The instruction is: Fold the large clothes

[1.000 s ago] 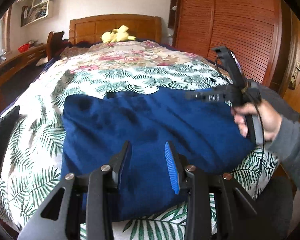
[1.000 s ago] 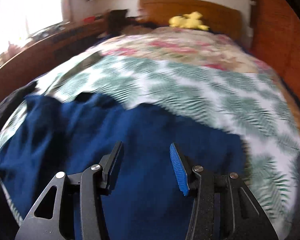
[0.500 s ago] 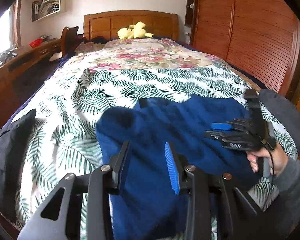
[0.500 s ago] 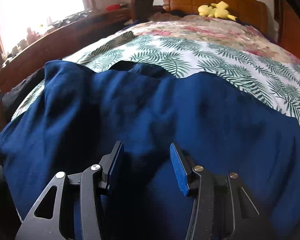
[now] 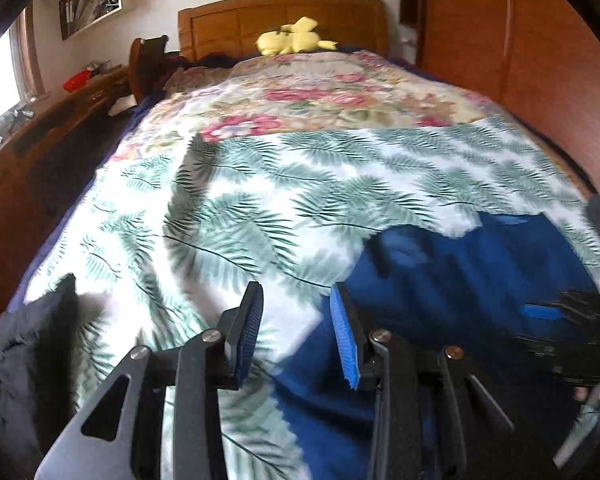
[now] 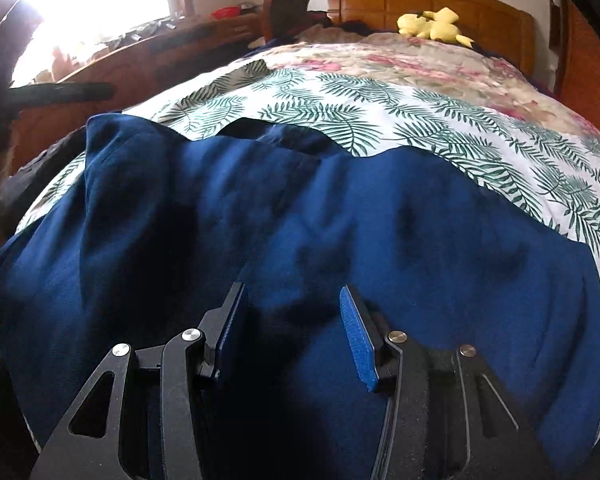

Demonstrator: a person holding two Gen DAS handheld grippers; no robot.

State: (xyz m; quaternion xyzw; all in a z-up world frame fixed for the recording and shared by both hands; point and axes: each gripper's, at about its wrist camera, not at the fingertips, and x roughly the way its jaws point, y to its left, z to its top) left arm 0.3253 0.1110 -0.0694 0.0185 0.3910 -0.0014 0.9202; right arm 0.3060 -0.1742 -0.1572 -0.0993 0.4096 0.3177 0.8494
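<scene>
Blue garment (image 6: 300, 220) spread on leaf-print bed cover (image 5: 260, 200).
We see both claws parted and empty: left claw (image 5: 296, 332) lower centre, right claw (image 6: 292, 332) over garment.

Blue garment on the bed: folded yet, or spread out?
Spread out. The blue garment lies wide and rumpled across the leaf-print bedspread, with no tidy folded stack visible.
</scene>
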